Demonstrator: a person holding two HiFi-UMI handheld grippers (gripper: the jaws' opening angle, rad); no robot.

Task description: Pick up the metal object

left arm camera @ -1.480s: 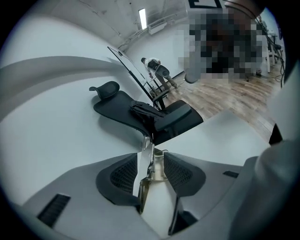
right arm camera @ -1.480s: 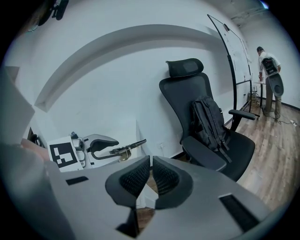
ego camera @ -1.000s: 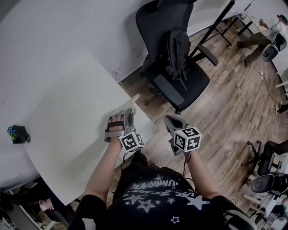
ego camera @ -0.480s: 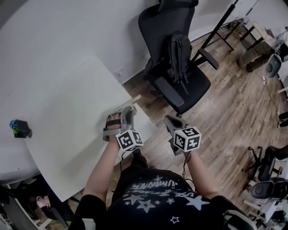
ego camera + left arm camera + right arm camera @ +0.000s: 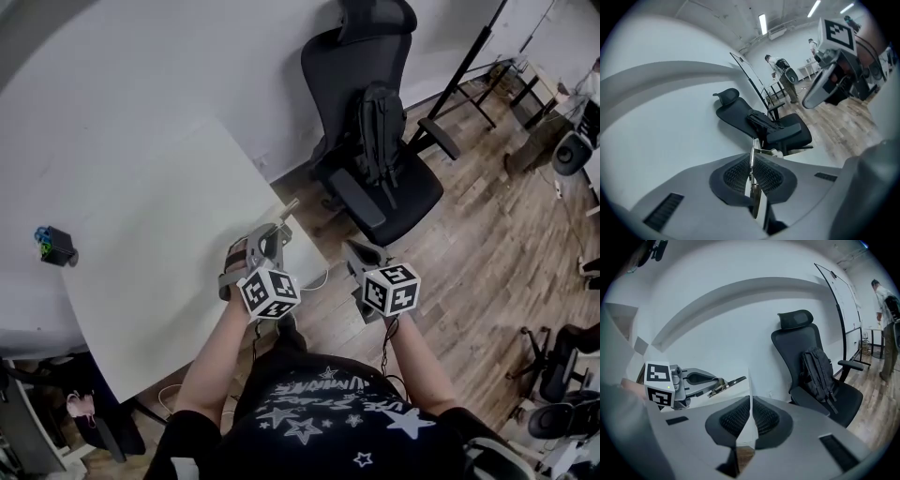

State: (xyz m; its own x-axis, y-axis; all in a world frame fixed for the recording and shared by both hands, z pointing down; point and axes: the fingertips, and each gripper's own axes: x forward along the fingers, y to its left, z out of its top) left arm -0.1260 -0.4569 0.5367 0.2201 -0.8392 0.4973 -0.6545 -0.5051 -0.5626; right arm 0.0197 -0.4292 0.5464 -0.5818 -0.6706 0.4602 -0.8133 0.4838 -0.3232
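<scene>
The metal object (image 5: 287,207) is a thin flat strip, seen edge-on in the left gripper view (image 5: 752,158). My left gripper (image 5: 275,228) is shut on it, with the pads (image 5: 736,174) pressed against both faces, and holds it above the near corner of the white table (image 5: 150,244). In the right gripper view the strip (image 5: 735,380) sticks out ahead of the left gripper (image 5: 705,386). My right gripper (image 5: 352,249) hangs beside it over the wooden floor, shut, with nothing between its pads (image 5: 761,417).
A black office chair (image 5: 375,169) with a backpack (image 5: 378,122) on its seat stands just beyond the table's corner. A small black box (image 5: 54,246) sits at the table's far left. A whiteboard stand (image 5: 469,66), more chairs and a person are further off.
The left gripper has tilted a little and stayed over the table's corner with the metal strip in it. The right gripper has hardly moved. The head view has shifted slightly.
</scene>
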